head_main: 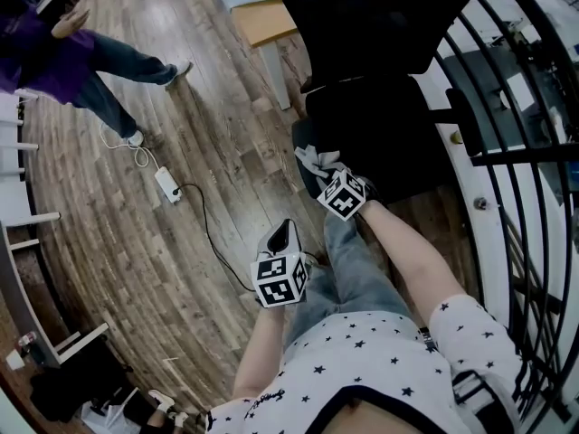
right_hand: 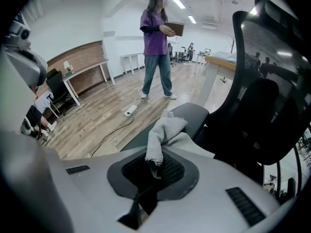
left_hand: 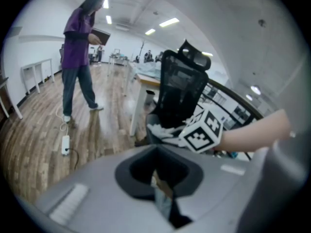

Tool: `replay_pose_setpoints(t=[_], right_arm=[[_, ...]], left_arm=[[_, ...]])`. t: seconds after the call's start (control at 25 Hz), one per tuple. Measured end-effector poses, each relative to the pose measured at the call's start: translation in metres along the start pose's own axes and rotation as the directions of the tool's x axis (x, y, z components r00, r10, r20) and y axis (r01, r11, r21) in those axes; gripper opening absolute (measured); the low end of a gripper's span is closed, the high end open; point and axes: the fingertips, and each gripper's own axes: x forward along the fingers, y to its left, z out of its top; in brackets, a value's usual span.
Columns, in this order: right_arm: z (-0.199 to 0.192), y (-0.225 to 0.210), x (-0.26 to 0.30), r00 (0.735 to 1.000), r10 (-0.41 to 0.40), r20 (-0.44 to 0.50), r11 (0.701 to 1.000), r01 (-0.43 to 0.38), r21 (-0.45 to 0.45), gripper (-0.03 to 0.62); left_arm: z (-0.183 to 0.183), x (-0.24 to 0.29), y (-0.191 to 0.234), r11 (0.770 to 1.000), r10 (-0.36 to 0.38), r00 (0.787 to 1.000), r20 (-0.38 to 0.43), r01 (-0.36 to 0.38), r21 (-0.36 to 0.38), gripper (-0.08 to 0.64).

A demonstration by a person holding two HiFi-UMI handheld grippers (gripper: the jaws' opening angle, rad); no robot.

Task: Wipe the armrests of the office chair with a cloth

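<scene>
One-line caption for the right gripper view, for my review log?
Right hand-held gripper pinching a grey cloth at the armrest of a black office chair.

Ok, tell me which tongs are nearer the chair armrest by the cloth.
Right. The right tongs hold the cloth right at the armrest. The left tongs hang well short of it, over the floor on the person's side.

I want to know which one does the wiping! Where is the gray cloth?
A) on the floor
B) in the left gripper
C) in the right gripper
C: the cloth is pinched in the fingers of the right gripper, close to the chair's armrest.
</scene>
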Motion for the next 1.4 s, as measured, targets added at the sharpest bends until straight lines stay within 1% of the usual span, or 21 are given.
replay_pose_setpoints(t=[0.4, 0.92, 1.12, 1.24, 1.4], right_arm=[[-0.013, 0.027, -0.011, 1.0, 0.011, -0.008, 1.0, -0.011, -0.015, 0.032], [-0.027, 0.051, -0.019, 0.999, 0.03, -0.011, 0.999, -0.03, -0.01, 0.032], [-0.035, 0.062, -0.02, 0.998, 0.052, -0.035, 0.998, -0.053, -0.024, 0.032], [-0.036, 0.064, -0.023, 0.998, 0.045, -0.04, 0.999, -0.046, -0.018, 0.032], [-0.032, 0.063, -0.028, 1.0, 0.02, -0.022, 1.0, -0.02, -0.005, 0.032]], left_arm=[[-0.006, -0.012, -0.009, 0.999, -0.023, 1.0, 0.001, 0.023, 0.031, 0.002], [-0.016, -0.024, -0.015, 0.998, -0.03, 1.0, 0.004, 0.03, 0.051, 0.002], [-0.018, -0.031, -0.017, 0.998, -0.032, 0.999, 0.011, 0.032, 0.051, 0.002], [-0.016, -0.035, -0.017, 0.998, -0.033, 0.999, 0.019, 0.032, 0.054, 0.002], [-0.016, -0.042, -0.013, 0.998, -0.031, 0.999, 0.034, 0.029, 0.055, 0.002]])
